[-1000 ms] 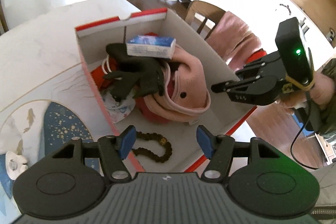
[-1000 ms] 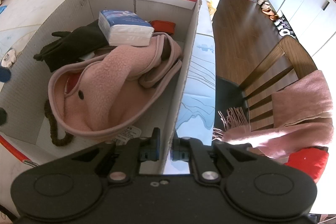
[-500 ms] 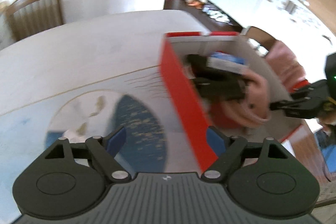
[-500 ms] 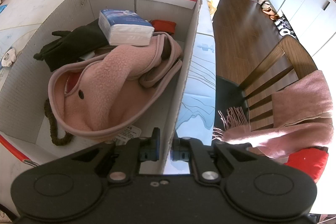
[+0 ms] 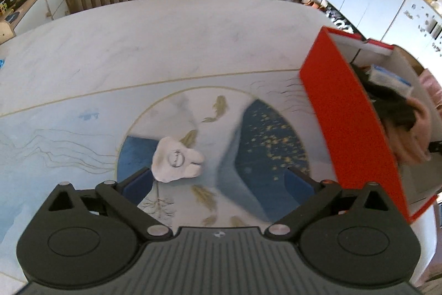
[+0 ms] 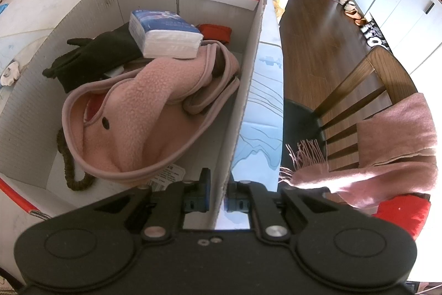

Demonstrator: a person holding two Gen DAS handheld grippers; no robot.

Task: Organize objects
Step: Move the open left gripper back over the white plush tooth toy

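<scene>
Just beyond left tongs (image 5: 218, 179): white object (image 5: 176, 162)

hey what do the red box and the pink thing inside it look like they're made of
Box: probably corrugated cardboard, red printed outside, matt white inside; thin ribbed walls with a raw cut edge. Pink garment: looks like fleece, judging by its nubbly, fuzzy pile and smooth piped trim.

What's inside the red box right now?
The box holds a pink fleece, a tissue pack resting on it and on a black glove, a red item behind, and a brown bead string. Anything beneath the fleece is covered.
</scene>
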